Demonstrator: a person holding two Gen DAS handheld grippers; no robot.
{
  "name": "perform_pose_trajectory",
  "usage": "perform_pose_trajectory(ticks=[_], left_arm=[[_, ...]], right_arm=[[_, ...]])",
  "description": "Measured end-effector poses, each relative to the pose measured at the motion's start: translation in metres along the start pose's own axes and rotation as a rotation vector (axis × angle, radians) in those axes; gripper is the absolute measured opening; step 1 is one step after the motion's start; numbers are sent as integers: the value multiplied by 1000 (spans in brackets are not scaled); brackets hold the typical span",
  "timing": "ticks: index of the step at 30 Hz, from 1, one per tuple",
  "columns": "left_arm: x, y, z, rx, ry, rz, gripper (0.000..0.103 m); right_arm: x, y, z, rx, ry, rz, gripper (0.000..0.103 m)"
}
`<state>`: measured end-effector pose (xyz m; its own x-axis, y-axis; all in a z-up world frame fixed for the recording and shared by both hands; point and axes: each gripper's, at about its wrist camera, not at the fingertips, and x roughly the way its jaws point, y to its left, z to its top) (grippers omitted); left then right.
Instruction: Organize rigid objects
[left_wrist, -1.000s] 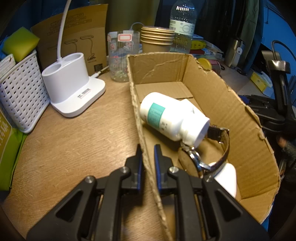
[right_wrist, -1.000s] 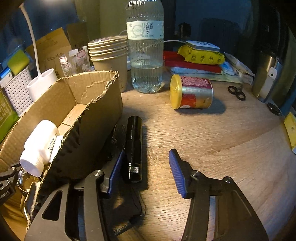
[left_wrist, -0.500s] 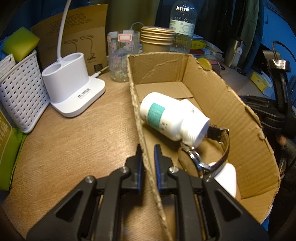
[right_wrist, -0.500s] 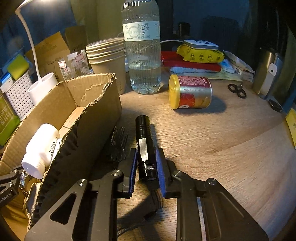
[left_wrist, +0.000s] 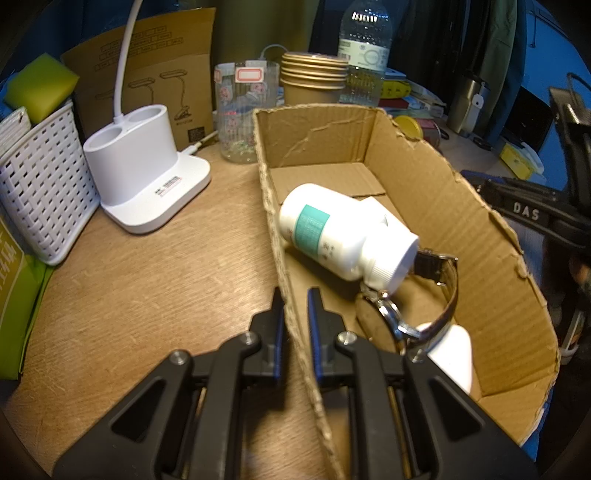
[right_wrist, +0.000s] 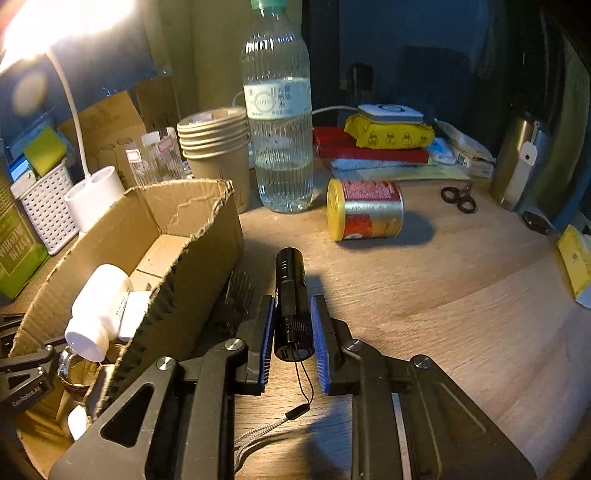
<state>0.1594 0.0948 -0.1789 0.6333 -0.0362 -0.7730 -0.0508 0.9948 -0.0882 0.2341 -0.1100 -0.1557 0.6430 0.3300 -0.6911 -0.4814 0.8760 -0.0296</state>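
My right gripper (right_wrist: 293, 299) is shut on a black flashlight (right_wrist: 290, 280), its blue pads pressing the rear half; the wrist cord dangles below. The flashlight points away from me, just right of the cardboard box (right_wrist: 207, 251). My left gripper (left_wrist: 295, 295) is shut on the near left wall of the cardboard box (left_wrist: 424, 173), one finger inside and one outside. In the box lie a white pill bottle (left_wrist: 332, 229) on its side, a wristwatch (left_wrist: 436, 295) and a small white object (left_wrist: 454, 350).
A red can with a yellow lid (right_wrist: 365, 210) lies on the wooden desk beyond the flashlight. A water bottle (right_wrist: 279, 140), stacked paper cups (right_wrist: 214, 147) and scissors (right_wrist: 458, 195) stand farther back. A white lamp base (left_wrist: 140, 173) and a white basket (left_wrist: 44, 192) sit left of the box.
The right jaws closed from wide open onto the flashlight, and the view has risen slightly with it. The left gripper and the box have not moved.
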Motion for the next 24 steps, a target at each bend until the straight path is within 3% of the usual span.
perform_pose_trajectory(ticks=[24], left_arm=[[0, 0, 0, 0, 0, 0, 12]], right_arm=[[-88, 37, 20, -97, -168, -3, 19]])
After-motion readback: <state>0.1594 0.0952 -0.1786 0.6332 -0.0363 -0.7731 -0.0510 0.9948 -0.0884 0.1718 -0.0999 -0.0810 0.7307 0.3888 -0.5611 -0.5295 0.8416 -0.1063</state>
